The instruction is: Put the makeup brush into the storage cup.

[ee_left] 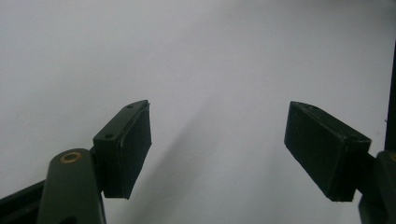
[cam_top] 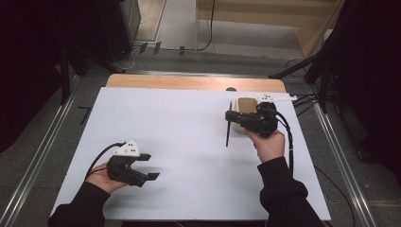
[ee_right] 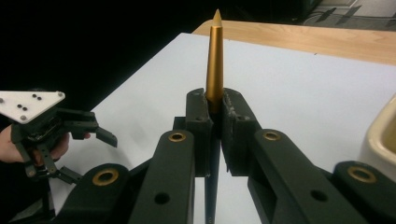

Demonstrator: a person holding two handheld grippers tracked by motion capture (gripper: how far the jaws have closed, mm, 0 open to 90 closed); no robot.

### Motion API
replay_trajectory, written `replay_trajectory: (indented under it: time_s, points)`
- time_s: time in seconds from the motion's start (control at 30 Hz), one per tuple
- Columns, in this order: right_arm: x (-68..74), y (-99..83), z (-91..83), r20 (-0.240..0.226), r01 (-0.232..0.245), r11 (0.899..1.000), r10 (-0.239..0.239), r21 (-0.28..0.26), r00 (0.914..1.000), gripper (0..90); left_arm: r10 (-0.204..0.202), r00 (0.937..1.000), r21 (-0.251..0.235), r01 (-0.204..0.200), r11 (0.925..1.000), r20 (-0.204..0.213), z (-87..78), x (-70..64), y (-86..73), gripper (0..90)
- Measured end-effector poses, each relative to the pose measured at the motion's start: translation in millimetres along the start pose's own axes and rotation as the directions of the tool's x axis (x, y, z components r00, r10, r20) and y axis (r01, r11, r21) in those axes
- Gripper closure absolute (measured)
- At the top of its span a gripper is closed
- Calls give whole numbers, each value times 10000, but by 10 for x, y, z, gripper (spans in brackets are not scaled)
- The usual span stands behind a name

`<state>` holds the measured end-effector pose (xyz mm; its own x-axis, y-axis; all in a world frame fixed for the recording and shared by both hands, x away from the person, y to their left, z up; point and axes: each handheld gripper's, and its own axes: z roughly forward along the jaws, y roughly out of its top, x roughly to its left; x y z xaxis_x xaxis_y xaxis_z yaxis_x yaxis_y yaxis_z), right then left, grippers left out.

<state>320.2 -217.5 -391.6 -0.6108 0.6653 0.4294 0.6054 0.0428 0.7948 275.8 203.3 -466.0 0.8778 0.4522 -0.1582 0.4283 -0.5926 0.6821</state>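
- Right now my right tool (cam_top: 232,116) is clamped on a slim gold-tipped pen (ee_right: 214,65), held near its upper end, standing roughly upright above the white table (cam_top: 179,142).
- Pen sits just beside the cream container (cam_top: 247,107), far right of the table.
- Left tool (cam_top: 150,166) idles wide open, holding nothing, well apart.
- Judgement: keep the pen vertical, steer its lower end over the container mouth, lower slowly, release only once it is inside.

Black grippers (cam_top: 152,166), brass-coloured pivot rings, grey dotted plate, black sleeves (cam_top: 283,189), apparently knit
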Motion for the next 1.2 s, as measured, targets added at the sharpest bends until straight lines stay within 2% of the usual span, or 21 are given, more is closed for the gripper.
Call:
replay_trajectory:
  time_s: [0.63, 0.97, 1.2]
  points:
    - [-70, 239, -117, 443, 130, 9998, -123, -166, 9989, 836, 35, 10000, -19, -35, 10000, 69, 0, -8, 3, 238]
    - [-115, 357, -153, 496, 24, 9996, -10, -274, 9988, 836, 57, 9999, -9, -57, 10000, 98, 2, -10, 5, 238]
    - [-150, 457, -173, 713, 66, 9996, -46, -276, 9974, 836, 60, 9999, -18, -60, 10000, 103, -1, -9, 5, 237]
